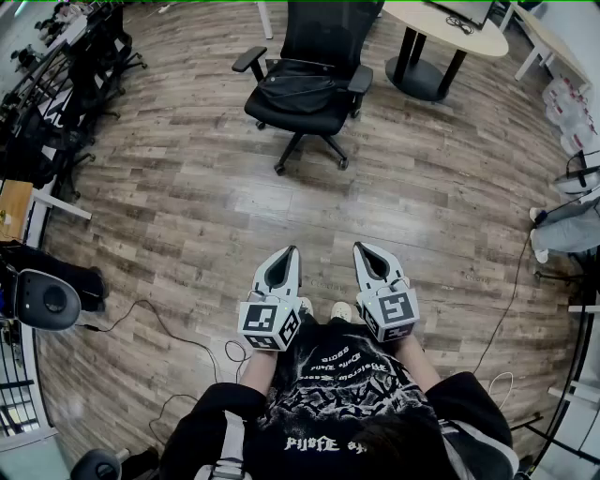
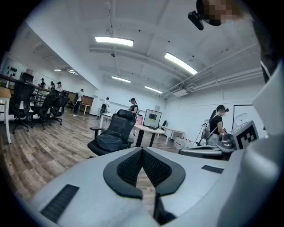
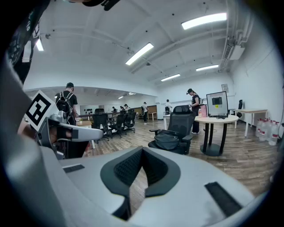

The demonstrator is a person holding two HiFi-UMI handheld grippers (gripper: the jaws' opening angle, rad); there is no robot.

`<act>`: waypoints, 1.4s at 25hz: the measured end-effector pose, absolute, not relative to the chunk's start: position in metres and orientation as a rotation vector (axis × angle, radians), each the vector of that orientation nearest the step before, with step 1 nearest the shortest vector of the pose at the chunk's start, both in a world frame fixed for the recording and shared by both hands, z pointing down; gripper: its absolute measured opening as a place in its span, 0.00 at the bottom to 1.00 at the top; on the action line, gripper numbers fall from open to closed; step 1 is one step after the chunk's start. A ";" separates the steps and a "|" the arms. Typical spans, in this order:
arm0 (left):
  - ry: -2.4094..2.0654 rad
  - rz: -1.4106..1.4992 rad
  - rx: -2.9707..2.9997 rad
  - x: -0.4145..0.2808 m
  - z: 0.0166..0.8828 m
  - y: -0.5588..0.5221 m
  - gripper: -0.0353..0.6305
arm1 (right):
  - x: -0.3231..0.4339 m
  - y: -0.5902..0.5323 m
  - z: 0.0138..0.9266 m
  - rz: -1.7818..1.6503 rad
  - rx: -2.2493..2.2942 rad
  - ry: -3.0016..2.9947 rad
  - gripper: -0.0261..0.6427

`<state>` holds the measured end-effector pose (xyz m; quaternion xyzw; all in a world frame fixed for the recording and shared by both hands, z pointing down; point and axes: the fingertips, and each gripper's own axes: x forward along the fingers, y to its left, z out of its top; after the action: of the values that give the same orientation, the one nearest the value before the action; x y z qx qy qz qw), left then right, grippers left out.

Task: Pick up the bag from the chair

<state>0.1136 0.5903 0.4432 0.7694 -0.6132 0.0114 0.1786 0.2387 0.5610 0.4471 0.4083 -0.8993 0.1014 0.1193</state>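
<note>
A black bag (image 1: pixel 298 86) lies on the seat of a black mesh office chair (image 1: pixel 330 28) at the far side of the wooden floor. The left gripper view shows the bag (image 2: pixel 108 142) on the chair (image 2: pixel 120 122) well ahead. From the right gripper view, bag (image 3: pixel 167 141) and chair (image 3: pixel 183 116) are equally distant. My left gripper (image 1: pixel 292 250) and right gripper (image 1: pixel 358 246) are held side by side close to my body, both pointing at the chair. Each is shut with nothing between its jaws, the tips meeting in the left (image 2: pixel 142 150) and right (image 3: pixel 142 150) views.
A round table (image 1: pixel 450 28) on a black pedestal stands right of the chair. Water bottles (image 1: pixel 567 108) and a seated person's legs (image 1: pixel 562 225) are at the right edge. Office chairs (image 1: pixel 94 56) and desks line the left. Cables (image 1: pixel 159 328) trail on the floor near my feet.
</note>
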 end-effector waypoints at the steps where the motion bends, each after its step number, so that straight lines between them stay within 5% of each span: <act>1: -1.737 0.041 2.175 0.114 0.446 0.589 0.06 | 0.239 0.560 0.449 0.298 1.192 -2.629 0.04; 17: -1.724 0.006 2.091 0.096 0.458 0.596 0.06 | 0.234 0.563 0.455 0.357 1.217 -2.633 0.05; 19: -1.728 0.001 2.079 0.091 0.460 0.599 0.14 | 0.233 0.565 0.456 0.389 1.207 -2.650 0.05; 21: -1.715 0.001 2.084 0.088 0.460 0.601 0.26 | 0.231 0.568 0.456 0.430 1.182 -2.678 0.25; 23: -1.714 0.006 2.095 0.083 0.458 0.602 0.35 | 0.230 0.568 0.455 0.450 1.185 -2.687 0.27; 26: -1.770 -0.001 2.078 0.069 0.452 0.605 0.51 | 0.227 0.567 0.455 0.449 1.185 -2.679 0.47; 35: -1.637 0.048 2.140 0.059 0.457 0.600 0.59 | 0.208 0.562 0.456 0.447 1.244 -2.650 0.47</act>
<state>0.0591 0.5998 0.4570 0.7744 -0.5923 0.0173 0.2217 0.2077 0.5620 0.4558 0.4183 -0.8912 0.1503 0.0900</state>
